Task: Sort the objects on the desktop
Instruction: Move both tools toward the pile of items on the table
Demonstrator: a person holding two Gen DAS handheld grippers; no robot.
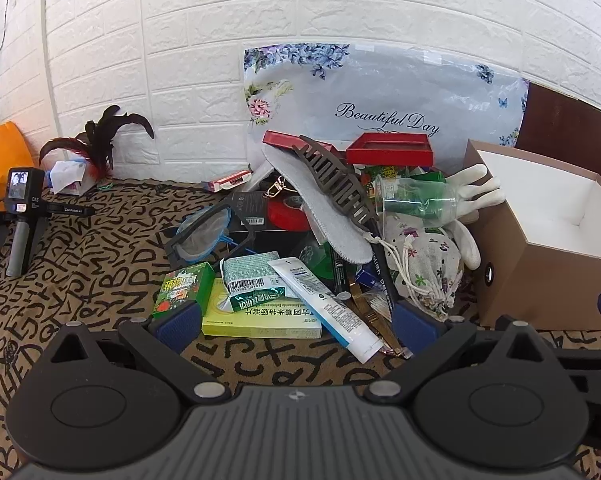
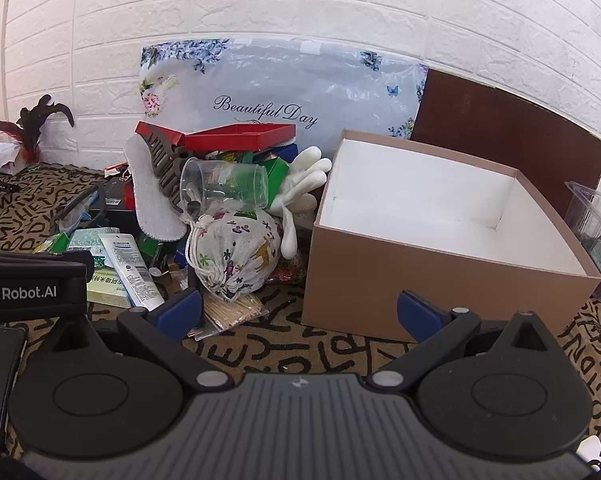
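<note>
While both tongs, the left gripper [image 1: 296,322] and right gripper [image 2: 300,312], hang spread and empty, the pile [image 1: 320,232] sits left of the open box [image 2: 452,236]. Nearest, the white tube [image 1: 328,304] looks light, soft, slippery; pinching it mid-body seems safest.
</note>
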